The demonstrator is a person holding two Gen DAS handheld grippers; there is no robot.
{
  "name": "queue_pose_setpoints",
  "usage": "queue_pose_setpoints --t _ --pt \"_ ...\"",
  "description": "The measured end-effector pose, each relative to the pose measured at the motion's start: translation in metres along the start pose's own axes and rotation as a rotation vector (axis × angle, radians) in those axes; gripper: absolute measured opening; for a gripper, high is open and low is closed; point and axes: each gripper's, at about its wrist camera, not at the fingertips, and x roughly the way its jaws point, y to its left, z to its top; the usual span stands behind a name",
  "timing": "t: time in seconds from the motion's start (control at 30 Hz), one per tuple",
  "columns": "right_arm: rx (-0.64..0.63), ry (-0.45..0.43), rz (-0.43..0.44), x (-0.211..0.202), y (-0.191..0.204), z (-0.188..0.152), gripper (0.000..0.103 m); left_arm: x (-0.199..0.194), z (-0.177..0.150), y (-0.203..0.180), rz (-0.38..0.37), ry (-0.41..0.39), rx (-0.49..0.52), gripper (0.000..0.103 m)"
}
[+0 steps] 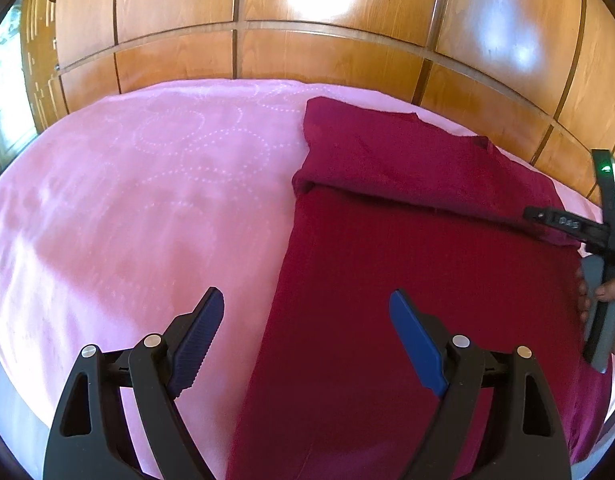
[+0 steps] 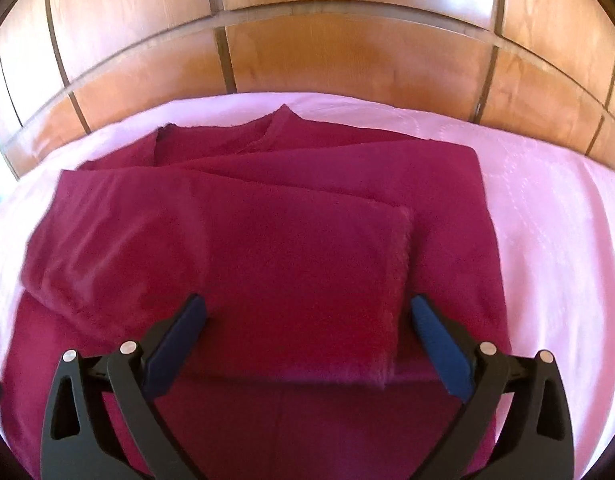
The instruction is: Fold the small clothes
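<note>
The maroon garment (image 2: 267, 248) lay partly folded on the pink bedsheet (image 1: 127, 200), its long axis running from the 2 tongs toward the wooden headboard (image 1: 327, 52). The right gripper (image 2: 307, 320) hung spread wide directly over its folded flap, gripping nothing. The left gripper (image 1: 307, 312), equally released, straddled the garment's left edge, so the right looked nearer.

I see a matt maroon cloth garment (image 2: 267, 248), soft and slightly fuzzy, on a smooth pink bedsheet (image 1: 127, 200) with faint dotted stitching. Behind it, glossy varnished wood panelling (image 1: 307, 8) reflects light. My left gripper (image 1: 307, 312) looks matt black plastic with ribbed blue pads.
</note>
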Motion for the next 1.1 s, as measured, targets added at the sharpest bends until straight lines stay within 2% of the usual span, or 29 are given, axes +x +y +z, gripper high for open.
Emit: queue_pose_setpoints --t 0.33,0.43,0.5,0.63,0.67,0.7,0.77,0.83,1.0,1.03,1.07,1.1 --pt "0.078 0.055 0.085 -0.063 -0.024 -0.062 0.101 -0.007 -0.023 0.014 -0.028 0.047 -0.001 0.084" --pt "0.074 0.053 0.075 -0.088 -0.037 -0.083 0.101 -0.016 -0.033 0.019 -0.061 0.05 0.016 0.084" --pt "0.092 0.051 0.064 -0.104 -0.05 -0.1 0.101 -0.021 -0.042 0.024 -0.103 0.072 0.013 0.076" --pt "0.163 0.083 0.079 -0.128 -0.074 -0.135 0.077 -0.035 -0.055 0.03 -0.146 0.082 0.021 0.06" --pt "0.175 0.091 0.084 -0.131 -0.076 -0.143 0.071 -0.038 -0.058 0.031 -0.16 0.093 0.016 0.06" --pt "0.183 0.097 0.086 -0.135 -0.079 -0.149 0.069 -0.04 -0.061 0.033 -0.168 0.102 0.01 0.06" --pt "0.197 0.108 0.088 -0.143 -0.082 -0.165 0.061 -0.045 -0.07 0.034 -0.198 0.134 0.006 0.052" --pt "0.194 0.117 0.103 -0.153 -0.08 -0.179 0.055 -0.051 -0.079 0.033 -0.215 0.159 0.026 0.049" --pt "0.177 0.186 0.177 -0.16 -0.068 -0.203 0.044 -0.057 -0.095 0.029 -0.22 0.197 0.09 0.028" --pt "0.166 0.194 0.181 -0.16 -0.065 -0.205 0.039 -0.056 -0.097 0.029 -0.216 0.205 0.094 0.019" --pt "0.136 0.204 0.176 -0.159 -0.059 -0.208 0.029 -0.057 -0.096 0.029 -0.225 0.204 0.091 0.014" --pt "0.115 0.209 0.165 -0.159 -0.055 -0.208 0.022 -0.058 -0.095 0.029 -0.24 0.202 0.086 0.014"
